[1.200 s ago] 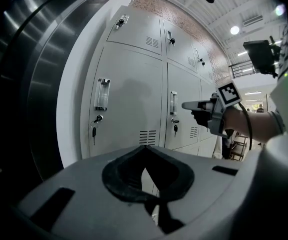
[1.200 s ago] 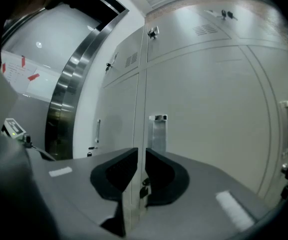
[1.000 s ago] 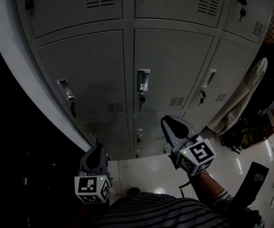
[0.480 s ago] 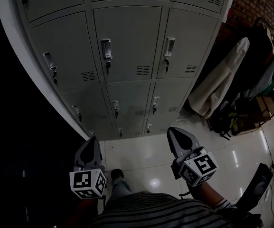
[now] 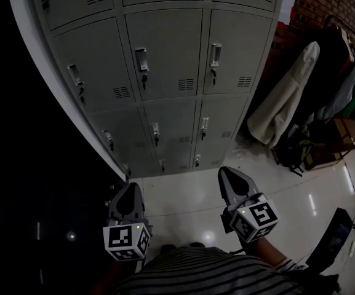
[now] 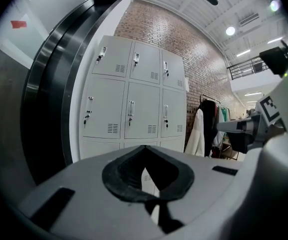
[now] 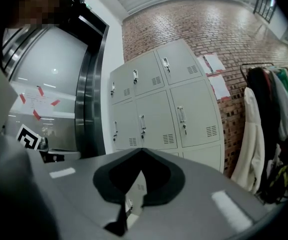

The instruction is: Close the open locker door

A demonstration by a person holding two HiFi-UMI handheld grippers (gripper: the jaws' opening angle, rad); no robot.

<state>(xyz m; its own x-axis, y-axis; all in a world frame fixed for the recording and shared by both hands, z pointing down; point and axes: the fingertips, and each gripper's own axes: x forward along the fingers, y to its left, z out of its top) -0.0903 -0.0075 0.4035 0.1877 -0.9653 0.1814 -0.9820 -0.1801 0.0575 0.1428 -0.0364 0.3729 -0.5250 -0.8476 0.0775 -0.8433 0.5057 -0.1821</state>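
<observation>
The grey locker bank [image 5: 165,60] stands ahead, and every door I can see lies flush with its neighbours; none stands ajar. It also shows in the left gripper view as the locker bank [image 6: 134,99] and in the right gripper view as the locker bank [image 7: 158,99]. My left gripper [image 5: 130,187] hangs low over the floor, well short of the lockers, its jaws together and empty. My right gripper [image 5: 227,171] is held level with it on the right, also shut on nothing. The left gripper [image 6: 144,147] and right gripper [image 7: 142,149] both point at the lockers.
Coats on a rack [image 5: 288,97] hang right of the lockers against a brick wall [image 5: 312,5]. Bags [image 5: 300,152] lie on the glossy tile floor [image 5: 183,195] below them. A curved pale frame [image 5: 48,85] borders the lockers on the left, with darkness beyond.
The lockers have drawn away and shifted up in the head view; a second ago both grippers were close to the lowest doors, now they hang back over the floor.
</observation>
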